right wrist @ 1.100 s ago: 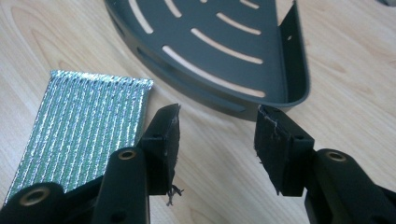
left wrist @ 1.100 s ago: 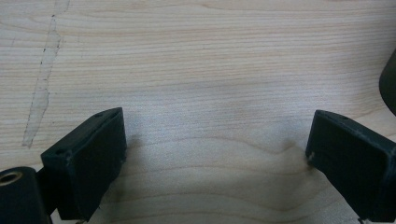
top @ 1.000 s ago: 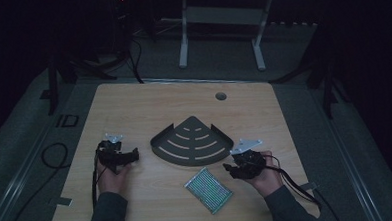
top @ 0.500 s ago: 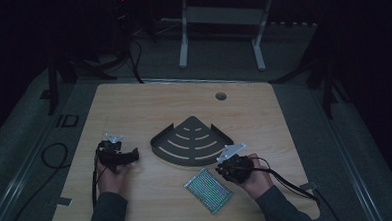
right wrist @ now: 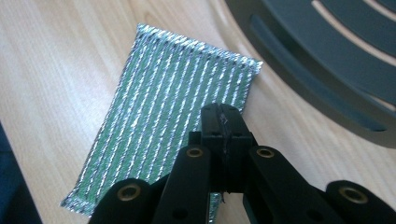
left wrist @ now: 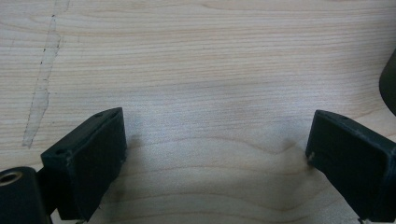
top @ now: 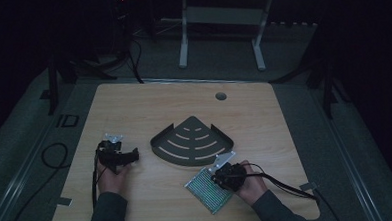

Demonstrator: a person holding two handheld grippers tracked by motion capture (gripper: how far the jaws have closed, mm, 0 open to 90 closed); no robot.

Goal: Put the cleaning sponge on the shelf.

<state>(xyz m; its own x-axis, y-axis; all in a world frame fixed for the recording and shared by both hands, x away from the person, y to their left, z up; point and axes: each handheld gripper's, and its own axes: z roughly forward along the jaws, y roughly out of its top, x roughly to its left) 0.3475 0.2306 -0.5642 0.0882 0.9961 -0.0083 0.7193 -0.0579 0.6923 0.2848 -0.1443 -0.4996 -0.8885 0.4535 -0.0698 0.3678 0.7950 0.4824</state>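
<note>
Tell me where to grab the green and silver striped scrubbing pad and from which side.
Grip the scrubbing pad at one short edge, coming in low from the person's side. It lies flat and thin on the table, so only an edge offers a bite, probably. The far end sits near the dark slotted tray; the right gripper, jaws shut, is already over the pad.

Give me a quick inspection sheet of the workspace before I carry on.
Surface: wooden table, with a round hole near the far edge.
Job's things: dark fan-shaped slotted tray at centre; green-and-silver mesh pad lying flat, close to the tray.
Clutter: tape scraps at the near corners.
Grippers: left gripper open over bare wood; right gripper shut, above the pad; contact unclear.
Cables: one trails from each gripper; more lie on the floor.
Surroundings: dark room, a white frame stand behind.
</note>
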